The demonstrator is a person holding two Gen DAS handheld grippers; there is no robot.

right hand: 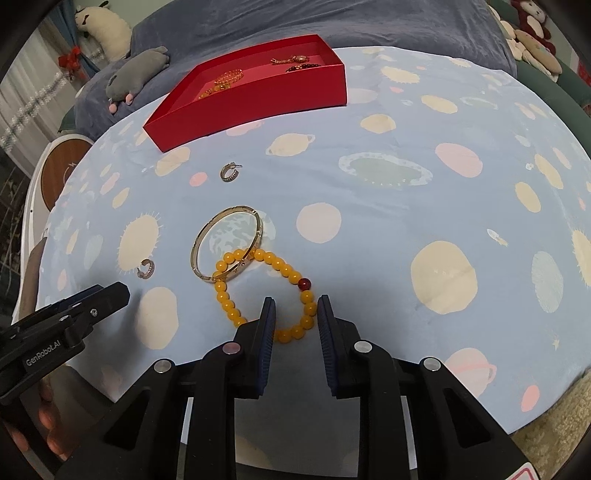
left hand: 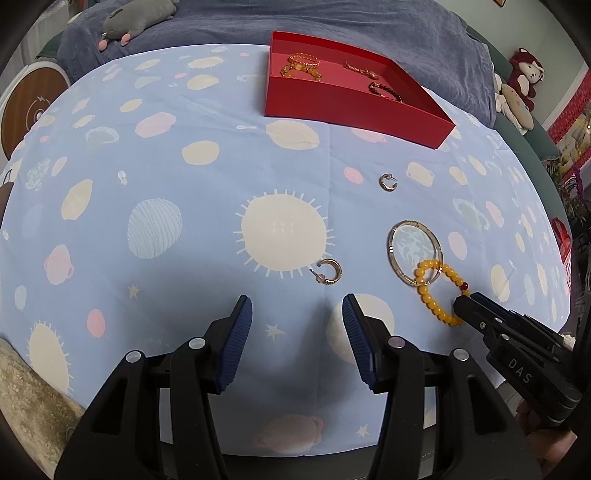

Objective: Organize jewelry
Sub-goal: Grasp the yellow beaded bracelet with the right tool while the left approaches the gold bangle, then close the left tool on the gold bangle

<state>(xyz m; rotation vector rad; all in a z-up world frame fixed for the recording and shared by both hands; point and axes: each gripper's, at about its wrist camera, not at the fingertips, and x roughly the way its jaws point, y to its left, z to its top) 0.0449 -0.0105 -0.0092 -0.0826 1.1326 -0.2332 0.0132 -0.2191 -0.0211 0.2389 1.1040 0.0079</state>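
Grey plush toy (left hand: 136,20) on blue blanket (left hand: 369,26); perhaps a monkey plush (left hand: 526,74).

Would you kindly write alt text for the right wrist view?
The open right gripper straddles a yellow bead bracelet that overlaps a gold bangle on a planet-print cloth. Two small hoop earrings lie loose, a red tray holding jewelry sits behind, and the left gripper shows at left.

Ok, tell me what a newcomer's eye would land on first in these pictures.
First the red box at the far side of the planet-print cloth, with bracelets already inside. Then the yellow bead bracelet lying across the gold bangle, with the right tongs open around its near beads. The left tongs hang open by a small hoop earring.
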